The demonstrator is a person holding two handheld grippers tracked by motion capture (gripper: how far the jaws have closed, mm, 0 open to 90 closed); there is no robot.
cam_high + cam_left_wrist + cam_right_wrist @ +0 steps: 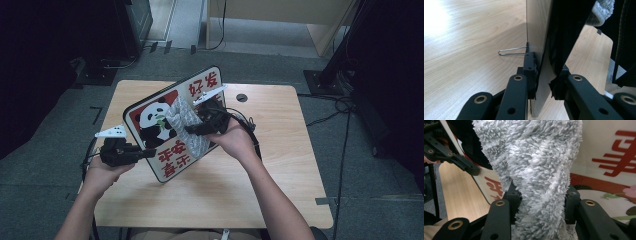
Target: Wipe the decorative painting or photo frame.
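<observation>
A panda sign board (170, 105) with red characters stands tilted above the wooden table (280, 170). My left gripper (150, 153) is shut on its lower left edge; in the left gripper view the jaws pinch the thin board (537, 37) edge-on, at the left gripper (543, 82). A fluffy grey cloth (187, 127) lies against the board's face, and my right gripper (192, 129) is shut on it. In the right gripper view the cloth (536, 167) bulges up between the jaws of the right gripper (541, 202), with the board's printed face (606, 157) behind.
A thin wire stand (511, 51) sticks out of the board's back above the tabletop. A round cable hole (242, 97) sits at the table's far side. Cables trail by my right hand (250, 131). Dark equipment stands (340, 65) flank the table on the floor.
</observation>
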